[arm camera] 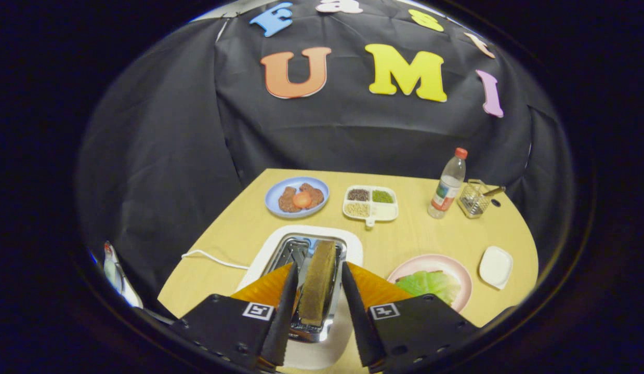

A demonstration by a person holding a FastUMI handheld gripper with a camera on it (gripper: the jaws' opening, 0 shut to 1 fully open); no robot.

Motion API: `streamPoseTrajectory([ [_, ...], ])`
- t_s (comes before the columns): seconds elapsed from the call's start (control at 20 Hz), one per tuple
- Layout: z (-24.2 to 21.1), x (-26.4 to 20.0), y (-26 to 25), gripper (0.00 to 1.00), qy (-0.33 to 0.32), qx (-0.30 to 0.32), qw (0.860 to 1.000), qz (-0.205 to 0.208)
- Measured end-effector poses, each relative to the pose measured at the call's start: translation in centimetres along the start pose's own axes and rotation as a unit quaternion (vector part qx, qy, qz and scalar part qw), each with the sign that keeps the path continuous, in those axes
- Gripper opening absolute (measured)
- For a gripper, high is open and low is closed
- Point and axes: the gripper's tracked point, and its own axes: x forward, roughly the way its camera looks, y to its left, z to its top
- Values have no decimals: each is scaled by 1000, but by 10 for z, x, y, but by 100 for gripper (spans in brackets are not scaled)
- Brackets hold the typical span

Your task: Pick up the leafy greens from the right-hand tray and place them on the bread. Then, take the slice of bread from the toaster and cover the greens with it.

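Straddling the bread slice (317,280) upright in the toaster (306,291), the gripper (316,296) stands open, untouching (greens (428,284) already plated at two o'clock); second step apparently: closing, then lifting straight up.

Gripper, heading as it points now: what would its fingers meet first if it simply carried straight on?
Most likely the slice of bread standing upright in the toaster. The gripper is open, and the slice sits in the gap between the fingers, apparently untouched. Depth is unclear, so how far forward the fingertips already reach along the slice cannot be told.
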Motion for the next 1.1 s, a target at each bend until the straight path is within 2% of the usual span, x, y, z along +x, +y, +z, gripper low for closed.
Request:
streamPoseTrajectory([
  [0.1, -1, 2, 5, 38, 12, 5, 1000, 13],
  [0.2, 2, -1, -4, 17, 16, 5, 1000, -7],
  [0.25, 6, -3, -7, 19, 16, 5, 1000, -13],
  [0.3, 5, -5, -5, 12, 19, 4, 1000, -14],
  [0.55, 39, -44, -2, 12, -27, -31, 999, -33],
  [0.75, 83, -98, 9, 11, -73, -24, 997, -18],
  [0.9, 110, -136, -3, 11, -111, -13, 994, -14],
  [1.1, 113, -158, -34, 11, -126, 1, 992, -14],
])
